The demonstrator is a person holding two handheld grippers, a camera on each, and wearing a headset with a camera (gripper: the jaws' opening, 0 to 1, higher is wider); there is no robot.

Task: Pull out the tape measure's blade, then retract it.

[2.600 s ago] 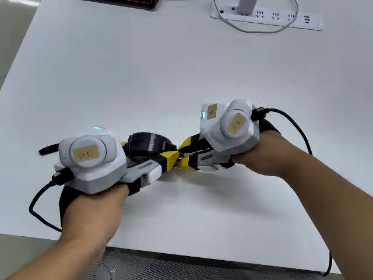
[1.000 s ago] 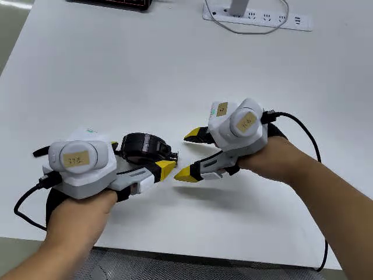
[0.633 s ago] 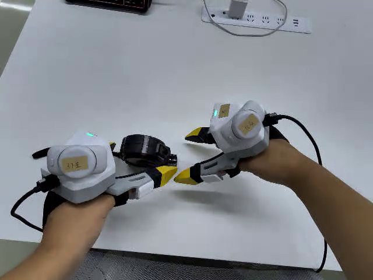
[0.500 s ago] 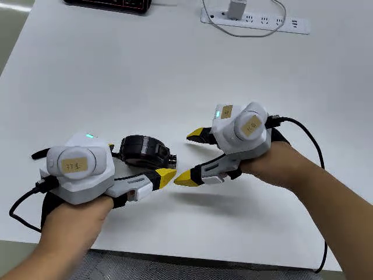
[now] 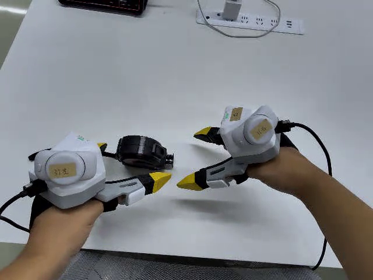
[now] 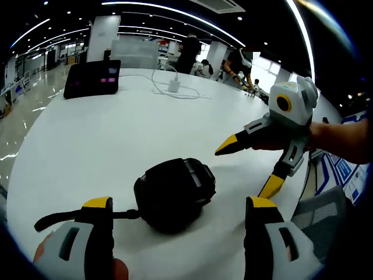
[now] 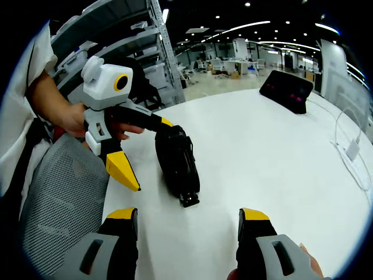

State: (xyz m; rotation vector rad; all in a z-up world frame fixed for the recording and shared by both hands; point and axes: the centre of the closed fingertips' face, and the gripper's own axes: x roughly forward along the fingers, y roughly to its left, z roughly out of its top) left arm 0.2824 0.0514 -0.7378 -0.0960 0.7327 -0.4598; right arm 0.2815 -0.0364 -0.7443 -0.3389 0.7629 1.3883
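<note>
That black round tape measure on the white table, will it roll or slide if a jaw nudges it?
The black round tape measure seems to lie on its broad side, so it would likely slide rather than roll. The white table looks smooth, so an off-centre nudge may spin it.

Opposed gripper views and downward head view share tape measure (image 5: 141, 150).
</note>
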